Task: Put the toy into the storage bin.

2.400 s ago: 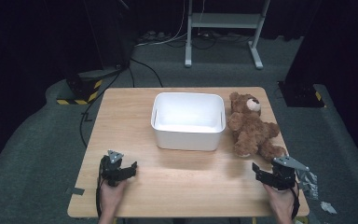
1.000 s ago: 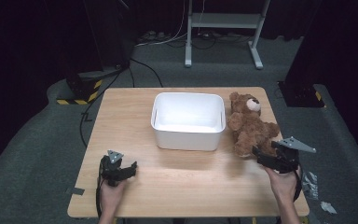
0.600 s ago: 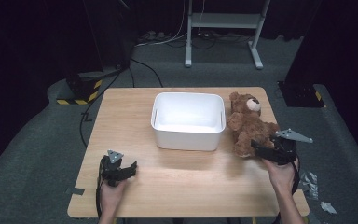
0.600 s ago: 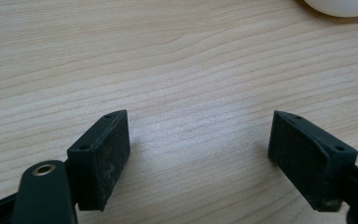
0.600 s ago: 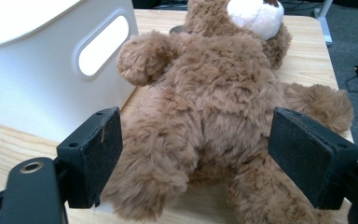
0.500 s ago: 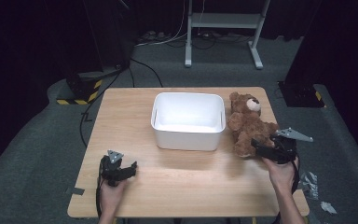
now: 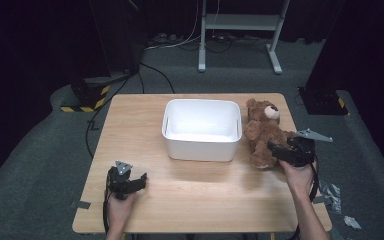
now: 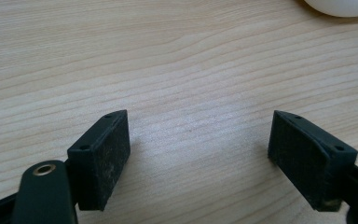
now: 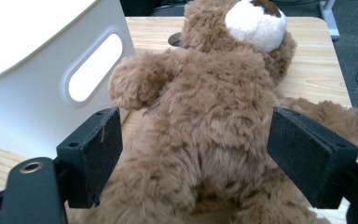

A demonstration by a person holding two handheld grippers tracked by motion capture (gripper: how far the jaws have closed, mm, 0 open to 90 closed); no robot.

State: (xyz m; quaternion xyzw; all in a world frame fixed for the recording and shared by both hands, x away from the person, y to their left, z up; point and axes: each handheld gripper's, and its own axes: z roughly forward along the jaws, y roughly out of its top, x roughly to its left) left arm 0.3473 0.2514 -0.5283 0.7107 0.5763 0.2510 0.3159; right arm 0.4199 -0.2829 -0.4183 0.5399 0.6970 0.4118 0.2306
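A lab-like recording space: dark curtained surroundings, grey carpet (image 7: 40, 165), floor cables (image 7: 155, 70) and a metal stand (image 7: 240, 30) beyond the wooden table (image 7: 200, 195).

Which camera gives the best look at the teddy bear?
The right gripper view: the teddy bear is close up between the open jaws, fur and muzzle clear. The high view shows it small, lying beside the white bin.

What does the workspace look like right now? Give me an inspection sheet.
Surface: wooden table, bare at the front.
Job's things: teddy bear lying beside the white bin, which looks empty.
Clutter: nothing seen on the table.
Grippers: right gripper open, jaws either side of the bear's body; left gripper open over bare wood.
Cables: black cables on the floor at left.
Surroundings: grey carpet, metal stand behind, tape scraps on the floor at right.
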